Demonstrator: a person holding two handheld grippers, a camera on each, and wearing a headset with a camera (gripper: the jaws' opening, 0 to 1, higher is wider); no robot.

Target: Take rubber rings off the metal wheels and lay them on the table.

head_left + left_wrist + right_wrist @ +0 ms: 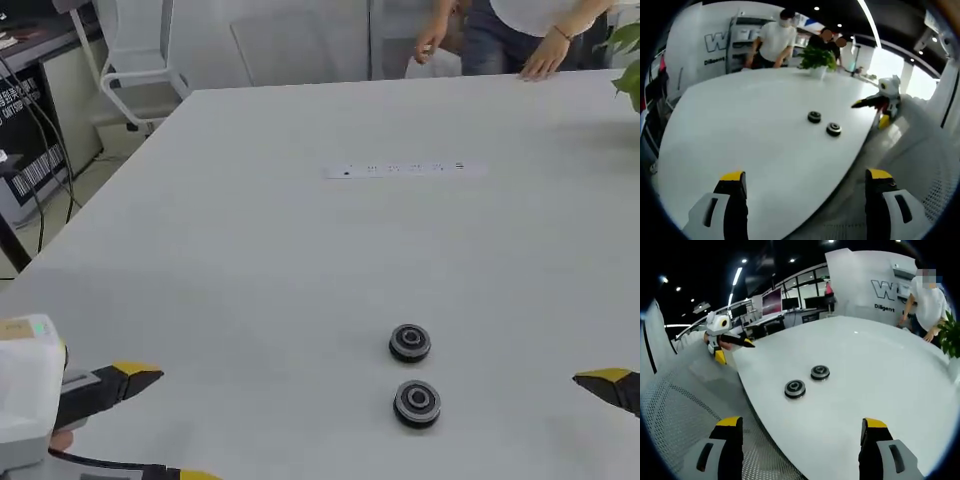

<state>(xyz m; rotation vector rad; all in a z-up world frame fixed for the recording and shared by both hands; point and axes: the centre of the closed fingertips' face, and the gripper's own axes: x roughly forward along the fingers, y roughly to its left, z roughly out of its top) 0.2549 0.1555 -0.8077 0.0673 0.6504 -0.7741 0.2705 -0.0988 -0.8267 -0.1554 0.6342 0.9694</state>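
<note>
Tabletop [300,250], white and smooth, ran back to a person [520,25] leaning at its far edge. Left gripper [805,176] and right gripper [800,422] hung off the front edge at either side, well apart from the work, each with jaws spread wide and holding nothing. Between them, near the front edge, two small wheels lay flat on their sides: a far wheel [410,342] and a near wheel [417,403], just beside each other and not touching. Black rings [397,404] sat seated round both rims; none lay loose on the tabletop.

The metal wheels looked stiff and dense for their size, and likely to slide on so slick a surface if pushed from one side. The rings were probably soft, stretchy and grippy, and seated tight. The likely hold was one pair of jaws clamping a wheel across its body while the other pinched the ring at its outer edge and peeled it over the rim.
</note>
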